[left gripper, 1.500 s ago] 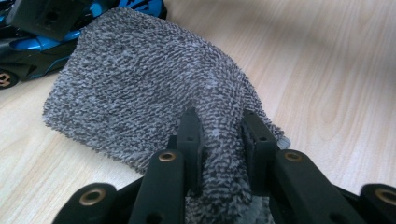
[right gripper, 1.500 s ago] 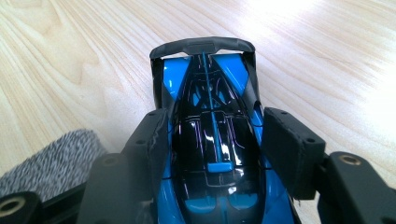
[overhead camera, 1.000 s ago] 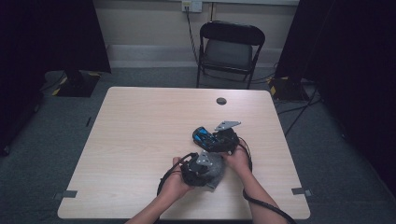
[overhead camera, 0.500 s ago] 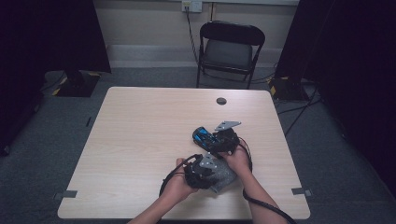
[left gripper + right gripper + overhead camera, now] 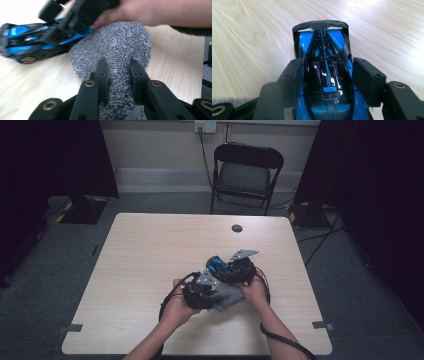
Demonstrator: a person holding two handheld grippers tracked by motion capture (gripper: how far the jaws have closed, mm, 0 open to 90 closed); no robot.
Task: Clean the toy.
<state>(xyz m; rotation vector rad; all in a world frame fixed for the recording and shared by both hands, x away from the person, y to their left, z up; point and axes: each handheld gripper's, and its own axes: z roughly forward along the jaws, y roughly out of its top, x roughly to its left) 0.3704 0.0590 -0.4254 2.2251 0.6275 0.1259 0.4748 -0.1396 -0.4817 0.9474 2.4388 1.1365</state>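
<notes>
Toy car (image 5: 325, 82), blue and black: on the table (image 5: 150, 260), pinched at its sides by the right gripper (image 5: 325, 75). Grey cloth (image 5: 117, 57): beside the car, bunched between the left gripper (image 5: 117, 75)'s clamped jaws.

Cloth (image 5: 117, 50) on table (image 5: 150, 250), just beside toy car (image 5: 30, 45).

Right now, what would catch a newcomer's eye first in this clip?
The shiny blue and black toy car, clamped between the right gripper jaws near the table's middle. Just beside it, the left gripper pinches a bunched grey knitted cloth. Farther back, a small dark round object lies alone near the far edge.
</notes>
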